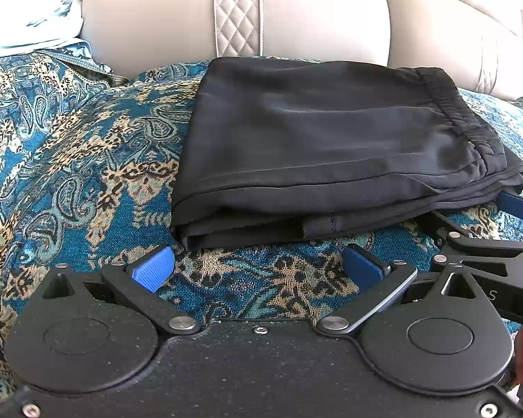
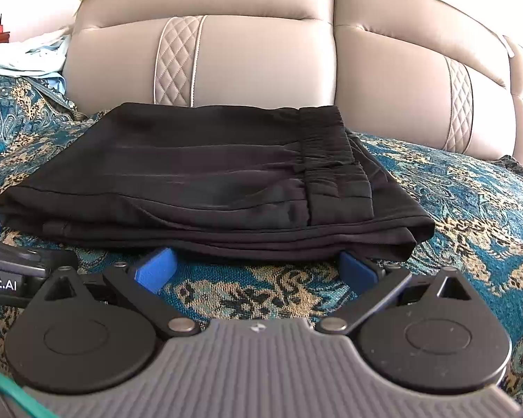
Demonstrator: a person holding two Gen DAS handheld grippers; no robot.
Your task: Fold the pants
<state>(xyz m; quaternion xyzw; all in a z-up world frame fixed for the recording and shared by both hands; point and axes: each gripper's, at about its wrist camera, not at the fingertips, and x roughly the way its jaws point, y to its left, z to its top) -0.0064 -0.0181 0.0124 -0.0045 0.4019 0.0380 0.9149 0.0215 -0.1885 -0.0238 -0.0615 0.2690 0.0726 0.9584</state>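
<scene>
The black pants (image 1: 324, 146) lie folded into a compact stack on the patterned blue cover, elastic waistband on the right side. They also show in the right wrist view (image 2: 209, 181). My left gripper (image 1: 258, 266) is open and empty, just in front of the stack's near left edge. My right gripper (image 2: 258, 266) is open and empty, its blue pads right at the near edge of the stack. The right gripper also shows at the right of the left wrist view (image 1: 484, 230), beside the stack's near right corner.
The blue and gold paisley cover (image 1: 69, 160) spreads over the seat. A beige leather sofa back (image 2: 261, 59) with quilted strips rises behind the pants. Light blue cloth (image 1: 28, 21) lies at the far left.
</scene>
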